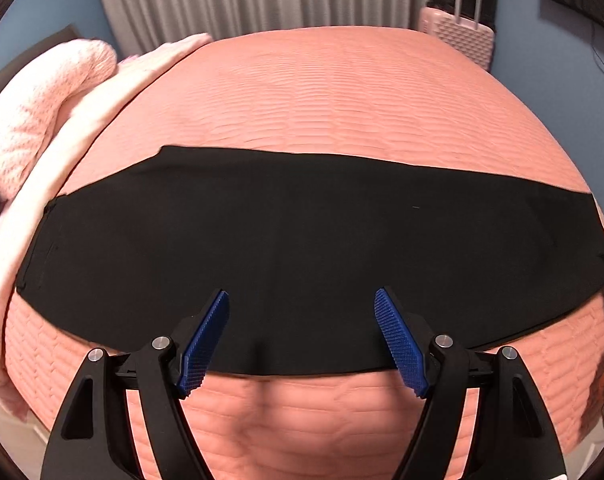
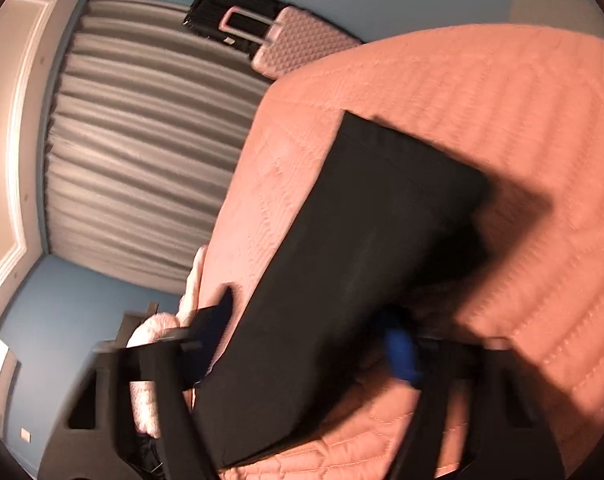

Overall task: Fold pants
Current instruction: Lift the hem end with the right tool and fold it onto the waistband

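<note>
Black pants (image 1: 302, 240) lie flat across a pink bed (image 1: 321, 92), legs apparently already stacked. Left gripper (image 1: 302, 336) hovers over the near edge, jaws apart, empty. Right gripper (image 2: 313, 344) blurred, seemingly clamped on one lifted end; crosswise folds remain

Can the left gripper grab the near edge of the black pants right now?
Probably yes. The left gripper is open and sits right over the near edge of the black pants on the bedspread, with nothing between them.
</note>
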Action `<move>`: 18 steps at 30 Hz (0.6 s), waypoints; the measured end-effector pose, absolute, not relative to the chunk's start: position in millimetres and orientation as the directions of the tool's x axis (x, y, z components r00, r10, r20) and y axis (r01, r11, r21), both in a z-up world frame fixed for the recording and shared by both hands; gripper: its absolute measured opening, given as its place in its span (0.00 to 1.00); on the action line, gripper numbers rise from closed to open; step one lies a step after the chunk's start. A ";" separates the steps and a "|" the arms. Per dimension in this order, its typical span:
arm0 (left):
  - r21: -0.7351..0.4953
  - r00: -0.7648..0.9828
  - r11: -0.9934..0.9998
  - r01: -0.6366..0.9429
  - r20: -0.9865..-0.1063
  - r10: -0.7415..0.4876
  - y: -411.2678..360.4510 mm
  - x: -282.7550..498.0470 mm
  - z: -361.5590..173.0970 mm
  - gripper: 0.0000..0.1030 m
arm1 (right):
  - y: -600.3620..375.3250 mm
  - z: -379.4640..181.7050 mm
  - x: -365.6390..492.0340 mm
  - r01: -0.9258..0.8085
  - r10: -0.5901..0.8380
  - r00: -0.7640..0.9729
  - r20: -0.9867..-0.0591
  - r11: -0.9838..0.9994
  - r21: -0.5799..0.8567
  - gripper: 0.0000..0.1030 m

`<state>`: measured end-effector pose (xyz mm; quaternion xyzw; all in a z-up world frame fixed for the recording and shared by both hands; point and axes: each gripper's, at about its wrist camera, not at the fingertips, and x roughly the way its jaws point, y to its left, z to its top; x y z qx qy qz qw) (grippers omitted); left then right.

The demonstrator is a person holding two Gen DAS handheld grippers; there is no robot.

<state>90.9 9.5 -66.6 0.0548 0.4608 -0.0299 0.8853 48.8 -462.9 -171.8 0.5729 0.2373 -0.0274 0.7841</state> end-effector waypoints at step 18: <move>-0.006 0.616 0.995 0.097 -0.785 -0.065 51.7 75.2 -51.8 0.71 | -297.0 -34.3 149.9 -0.014 0.261 0.770 -0.582 0.919 0.395 0.06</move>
